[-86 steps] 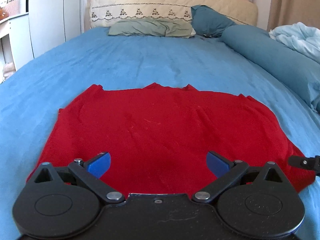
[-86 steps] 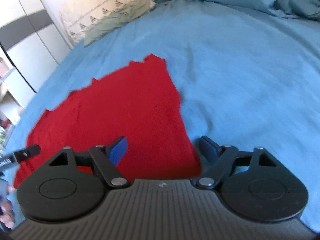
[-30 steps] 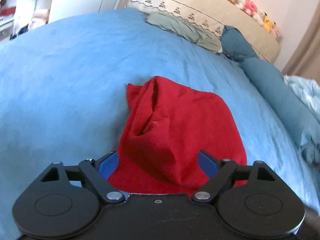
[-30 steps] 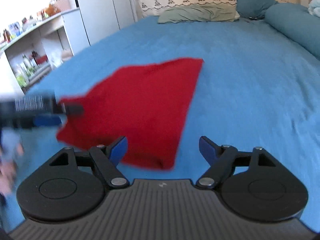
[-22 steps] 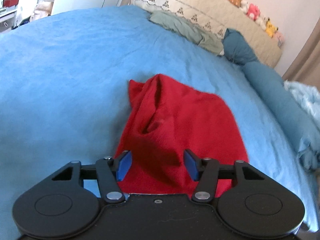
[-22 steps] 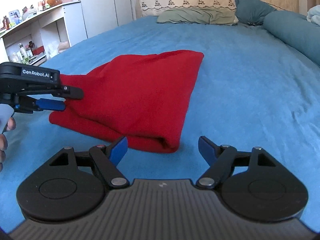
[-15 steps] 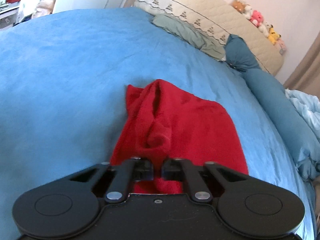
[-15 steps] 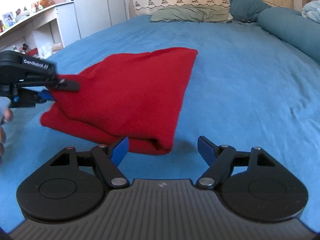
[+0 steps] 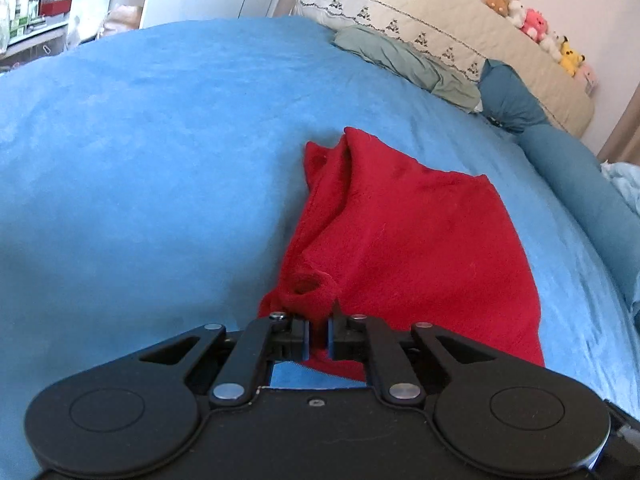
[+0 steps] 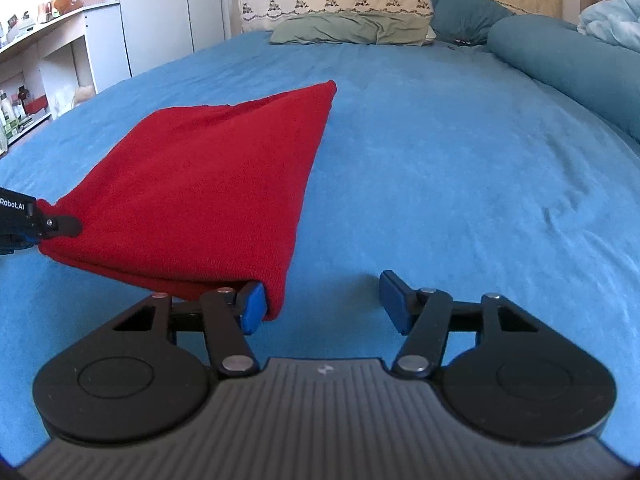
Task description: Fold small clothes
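Observation:
A red garment [image 9: 420,248] lies folded over on the blue bedsheet [image 9: 140,160], with one end bunched into a small loop. My left gripper [image 9: 319,332] is shut on that bunched edge, red cloth pinched between its blue pads, and its jaws are easing open slightly. In the right wrist view the red garment [image 10: 208,184] runs from the left gripper [image 10: 48,222] at the left edge to a near corner. My right gripper [image 10: 322,304] stands wide there and its jaws are closing. Its left pad [image 10: 253,307] touches the corner, and the gap between the pads holds mostly bare sheet.
At the head of the bed lie a grey-green pillow [image 10: 348,28], a teal pillow [image 10: 464,12] and a long teal bolster [image 10: 568,68] on the right. Plush toys [image 9: 536,32] sit on the beige headboard. A white cabinet [image 10: 168,12] and shelves [image 10: 24,92] stand off the left side.
The left jaws closed from wide open onto the garment's bunched near edge. The right gripper sank closer to the garment's near corner and its jaws narrowed.

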Demonstrator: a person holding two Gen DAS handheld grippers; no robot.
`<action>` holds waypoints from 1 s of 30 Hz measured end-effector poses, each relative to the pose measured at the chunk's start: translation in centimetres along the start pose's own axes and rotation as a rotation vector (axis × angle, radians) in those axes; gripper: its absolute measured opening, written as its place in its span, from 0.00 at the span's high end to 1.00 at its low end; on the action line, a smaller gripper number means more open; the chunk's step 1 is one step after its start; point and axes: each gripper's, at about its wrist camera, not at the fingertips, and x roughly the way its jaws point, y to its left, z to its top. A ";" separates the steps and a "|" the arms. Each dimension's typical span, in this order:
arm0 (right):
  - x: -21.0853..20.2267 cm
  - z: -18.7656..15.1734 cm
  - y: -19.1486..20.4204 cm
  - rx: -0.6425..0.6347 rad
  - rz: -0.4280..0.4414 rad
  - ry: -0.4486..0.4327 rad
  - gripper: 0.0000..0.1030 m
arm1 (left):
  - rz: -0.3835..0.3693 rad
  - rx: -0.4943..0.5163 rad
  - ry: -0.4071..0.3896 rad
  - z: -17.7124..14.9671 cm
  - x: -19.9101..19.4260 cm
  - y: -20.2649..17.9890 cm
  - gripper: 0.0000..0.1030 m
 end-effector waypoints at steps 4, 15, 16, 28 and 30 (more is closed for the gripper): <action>0.0 0.3 0.0 -0.032 0.017 0.013 0.27 | 0.057 0.078 -0.018 0.0 -1.4 -0.6 0.72; -3.3 1.2 -1.3 -0.062 0.091 0.038 0.26 | 0.153 0.138 -0.007 0.0 -2.9 -0.1 0.57; -4.0 1.7 -1.7 -0.058 0.107 0.031 0.22 | 0.142 0.137 -0.017 0.3 -3.8 -0.5 0.55; -1.2 12.2 -4.5 0.093 0.277 0.135 0.00 | -0.189 -0.048 0.146 9.1 0.2 0.1 0.04; 1.4 12.6 -4.7 0.158 0.279 0.191 0.00 | -0.145 -0.028 0.174 9.0 2.5 0.3 0.07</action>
